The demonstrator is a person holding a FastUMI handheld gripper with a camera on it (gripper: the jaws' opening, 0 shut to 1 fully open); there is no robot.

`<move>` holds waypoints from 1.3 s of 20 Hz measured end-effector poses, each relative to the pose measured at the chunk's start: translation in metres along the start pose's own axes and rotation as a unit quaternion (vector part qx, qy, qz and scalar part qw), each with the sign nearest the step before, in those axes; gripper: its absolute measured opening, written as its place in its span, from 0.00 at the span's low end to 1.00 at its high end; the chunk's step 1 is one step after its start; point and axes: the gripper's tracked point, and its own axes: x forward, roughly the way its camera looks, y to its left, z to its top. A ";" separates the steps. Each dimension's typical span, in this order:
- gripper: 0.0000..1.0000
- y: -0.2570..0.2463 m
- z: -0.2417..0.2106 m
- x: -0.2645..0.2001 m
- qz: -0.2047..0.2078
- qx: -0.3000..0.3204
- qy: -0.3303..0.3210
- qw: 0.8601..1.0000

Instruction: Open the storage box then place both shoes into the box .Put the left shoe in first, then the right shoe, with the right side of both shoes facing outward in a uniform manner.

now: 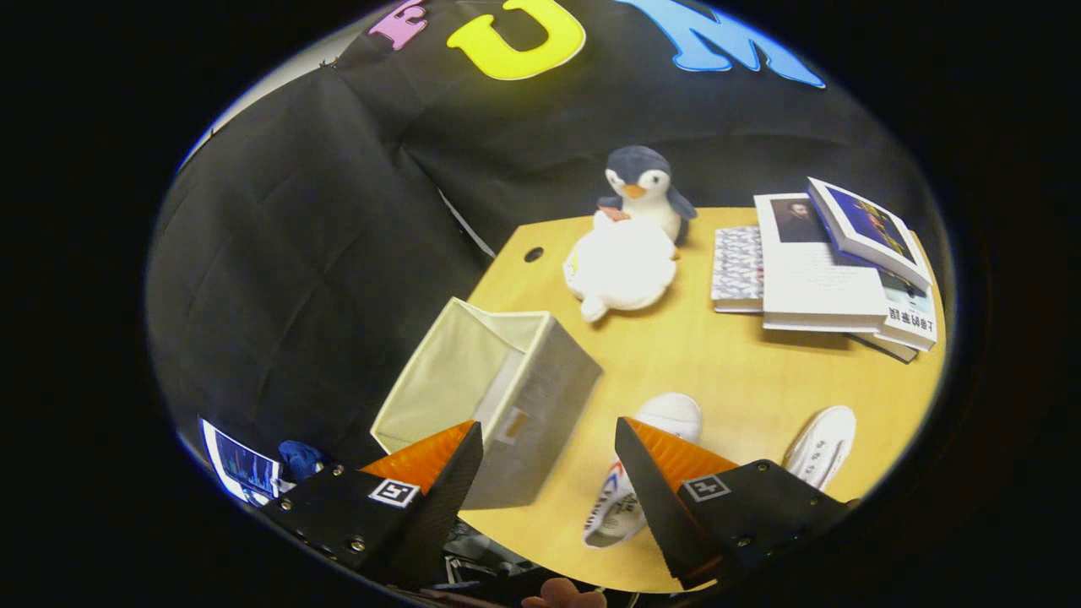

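Observation:
A beige fabric storage box [494, 393] stands on the wooden table [718, 363] just ahead of my left finger, its top open and nothing visible inside. Two white shoes lie on the table. One shoe [646, 473] lies between my fingers, partly behind the right finger [667, 473]. The other shoe [821, 446] lies to the right, beyond that finger. My gripper [549, 460] hovers above the table's near edge, open, with nothing held.
A white plush toy [621, 266] and a penguin plush [643, 196] sit at the far side of the table. A stack of books [823, 266] lies at the far right. A small hole [533, 253] marks the table's far left corner.

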 end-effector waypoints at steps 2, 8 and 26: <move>0.97 -0.022 -0.024 0.001 -0.025 0.008 0.022 0.999; 0.97 -0.071 -0.089 0.020 -0.075 0.032 0.101 0.992; 0.07 -0.103 -0.134 0.083 -0.105 0.081 0.202 0.970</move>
